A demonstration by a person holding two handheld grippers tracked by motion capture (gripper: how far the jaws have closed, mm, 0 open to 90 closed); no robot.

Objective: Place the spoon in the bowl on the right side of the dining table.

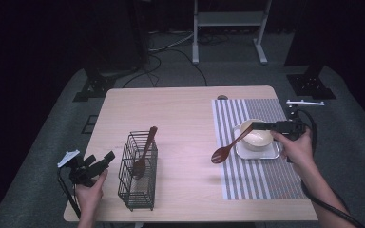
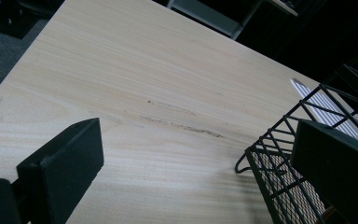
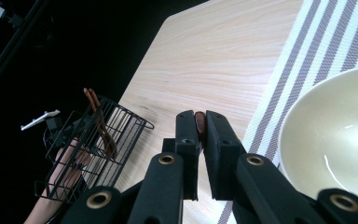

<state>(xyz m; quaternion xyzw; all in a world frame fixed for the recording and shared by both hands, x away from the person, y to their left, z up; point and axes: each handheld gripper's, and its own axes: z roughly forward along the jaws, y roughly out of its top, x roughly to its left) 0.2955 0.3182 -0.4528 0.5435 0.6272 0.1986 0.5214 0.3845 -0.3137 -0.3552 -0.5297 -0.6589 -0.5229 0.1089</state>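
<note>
Wooden spoon (image 1: pixel 231 144) hangs clamped by its handle in right tongs (image 3: pixel 200 122) beside the bowl (image 1: pixel 256 134); left tongs (image 1: pixel 100 160) gape empty

overhead view and gripper views share the wire basket (image 1: pixel 138 172).

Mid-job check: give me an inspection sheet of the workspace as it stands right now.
Surface: light wooden table, striped placemat on its right half.
Job's things: cream bowl on a small tray; wooden spoon held in the air; second spoon in the wire basket.
Clutter: nothing seen.
Tongs: right tongs shut on the held spoon's handle; left tongs open, beside the basket.
Cables: one trails from each gripper; more on the floor.
Surroundings: dark room, white stand behind.
</note>
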